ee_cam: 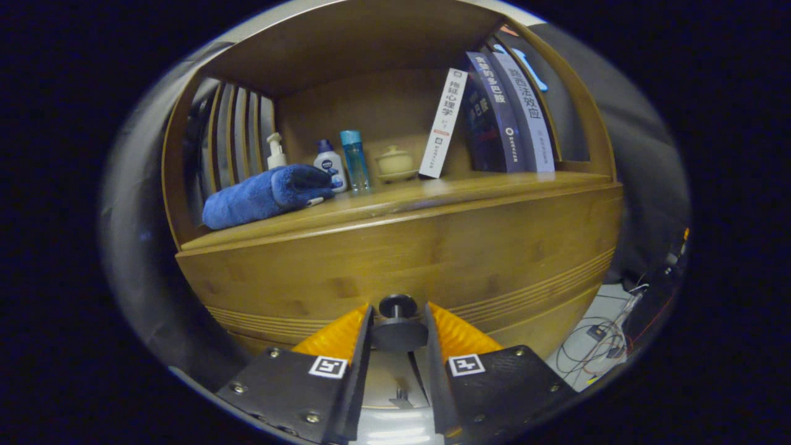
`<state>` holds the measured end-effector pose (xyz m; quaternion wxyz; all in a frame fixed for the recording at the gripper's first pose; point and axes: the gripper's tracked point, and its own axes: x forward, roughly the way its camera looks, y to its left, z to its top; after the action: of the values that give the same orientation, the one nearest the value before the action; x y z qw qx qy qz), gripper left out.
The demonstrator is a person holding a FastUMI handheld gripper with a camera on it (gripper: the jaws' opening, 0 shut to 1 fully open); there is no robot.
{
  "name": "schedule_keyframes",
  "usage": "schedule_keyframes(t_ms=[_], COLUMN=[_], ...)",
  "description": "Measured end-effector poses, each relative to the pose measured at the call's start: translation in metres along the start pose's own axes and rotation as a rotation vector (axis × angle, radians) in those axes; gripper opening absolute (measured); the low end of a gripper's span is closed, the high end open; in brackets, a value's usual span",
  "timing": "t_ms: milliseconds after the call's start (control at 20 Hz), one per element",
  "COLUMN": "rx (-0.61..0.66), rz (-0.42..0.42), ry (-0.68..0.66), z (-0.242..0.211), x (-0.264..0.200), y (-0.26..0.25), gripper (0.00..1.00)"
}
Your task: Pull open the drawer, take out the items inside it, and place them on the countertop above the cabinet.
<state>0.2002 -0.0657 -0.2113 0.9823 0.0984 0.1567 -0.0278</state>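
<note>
Gripper (398, 321) fingers clamp the closed drawer's (432, 259) knob (398, 324).

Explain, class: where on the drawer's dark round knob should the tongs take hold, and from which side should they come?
Grip the knob on its narrow stem behind the round cap, coming straight at the drawer front, one finger on each side. The wider cap should stop the tongs slipping off when pulling. They already bracket the knob that way; whether both fingers press on it is unclear.

fingers (398, 334) hemmed around knob (398, 307), drawer front (432, 259) ahead
</note>
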Motion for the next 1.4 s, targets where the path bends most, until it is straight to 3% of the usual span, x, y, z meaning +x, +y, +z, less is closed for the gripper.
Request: schedule_keyframes(t_ms=[100,250,950,1400], rx=[-0.001,-0.103,-0.256,-0.231], rz=[0.039,0.040,-0.005,-0.024], ry=[0.026,0.030,0.017,0.070], z=[-0.003,-0.002,-0.027,-0.049], x=[-0.002,-0.005,-0.112,-0.164], y=[0.002,0.001,-0.005,-0.009], gripper=[0.45,0.30,0.30,0.29])
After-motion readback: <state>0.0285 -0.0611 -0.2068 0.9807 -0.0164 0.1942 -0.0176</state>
